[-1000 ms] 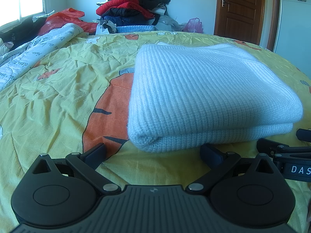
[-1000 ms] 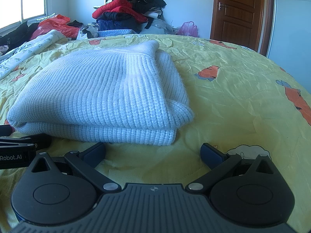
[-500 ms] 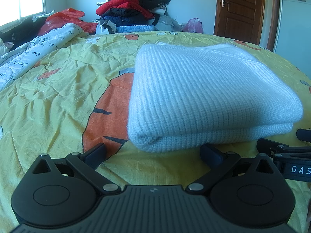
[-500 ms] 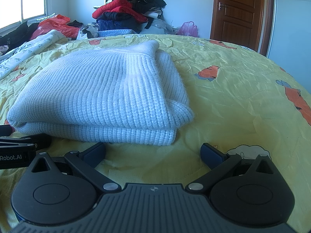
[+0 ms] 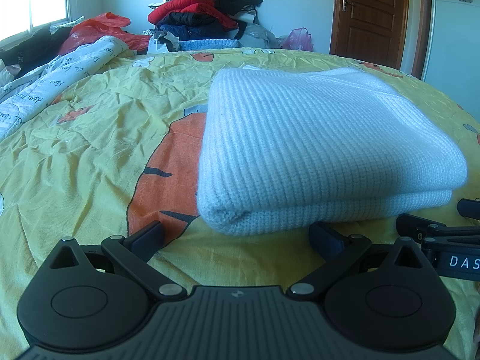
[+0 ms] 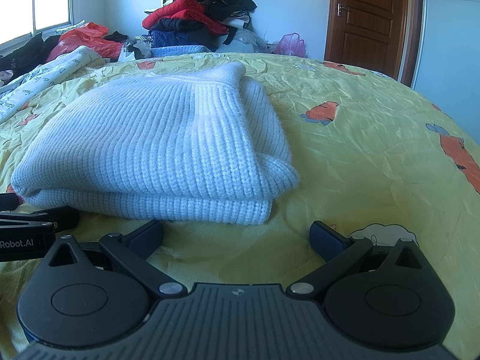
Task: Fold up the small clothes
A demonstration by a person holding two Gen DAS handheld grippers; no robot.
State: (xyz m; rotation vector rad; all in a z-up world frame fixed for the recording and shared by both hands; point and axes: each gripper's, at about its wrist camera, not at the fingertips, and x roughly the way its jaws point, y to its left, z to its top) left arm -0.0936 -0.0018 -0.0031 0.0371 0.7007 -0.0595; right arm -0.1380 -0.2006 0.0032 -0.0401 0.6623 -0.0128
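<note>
Pale blue knit sweater point(image 5: 315, 150) lies folded on bed's yellow carrot-print cover point(image 5: 99, 150). Left gripper point(image 5: 237, 234) and right gripper point(image 6: 237, 234) low on cover just before its near edge, jaws spread wide, holding nothing. Clothes pile point(image 6: 204, 21) beyond bed.

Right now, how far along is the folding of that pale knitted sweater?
Done: the pale blue ribbed knit sweater lies folded in stacked layers on the yellow carrot-print bedspread. In hand: nothing; left gripper and right gripper are open, empty. Left: possibly nothing.
</note>
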